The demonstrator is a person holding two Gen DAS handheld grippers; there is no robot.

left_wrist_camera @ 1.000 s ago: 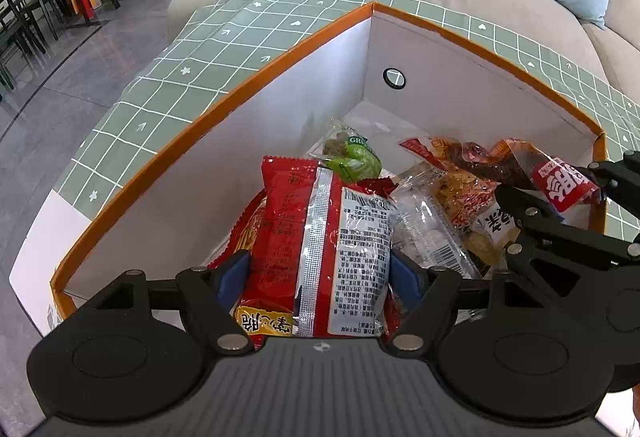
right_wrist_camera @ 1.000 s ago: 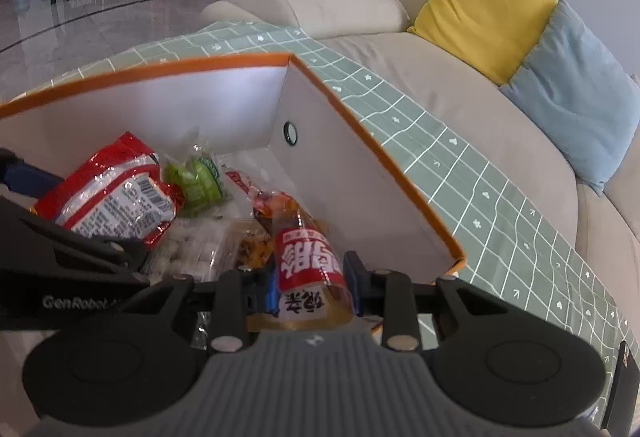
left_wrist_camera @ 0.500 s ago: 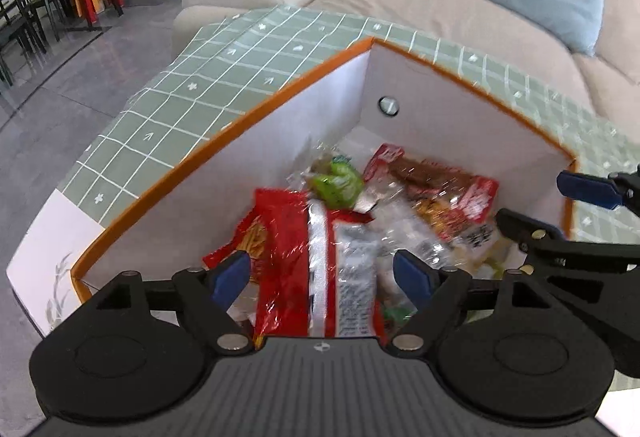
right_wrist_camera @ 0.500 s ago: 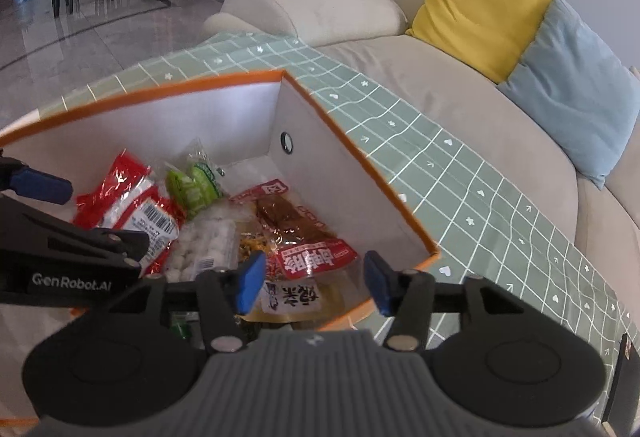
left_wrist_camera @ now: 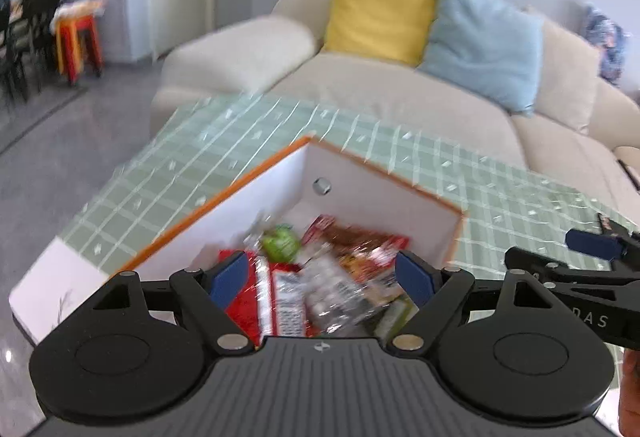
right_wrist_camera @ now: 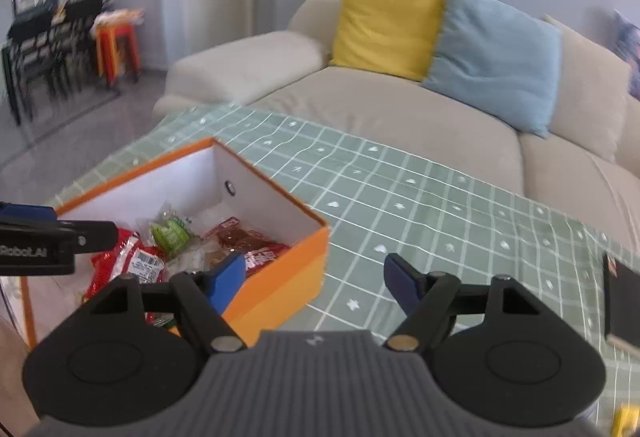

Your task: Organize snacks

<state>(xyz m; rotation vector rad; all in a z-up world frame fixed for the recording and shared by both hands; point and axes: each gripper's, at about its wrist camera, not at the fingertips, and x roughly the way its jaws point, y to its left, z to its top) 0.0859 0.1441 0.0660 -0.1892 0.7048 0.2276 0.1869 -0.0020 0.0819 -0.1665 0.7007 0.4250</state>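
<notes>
both fingers just spread wide, empty, above the orange box of snack packets, sofa beyond.

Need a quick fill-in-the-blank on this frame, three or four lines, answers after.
1. The snack packets lie inside the ___ box.
2. The right tongs hold ___.
3. The blue cushion leans beside a ___ cushion.
4. The box stands on a ___ checked tablecloth.

Missing words: orange; nothing; yellow; green

Yellow cushion beside blue cushion
</notes>
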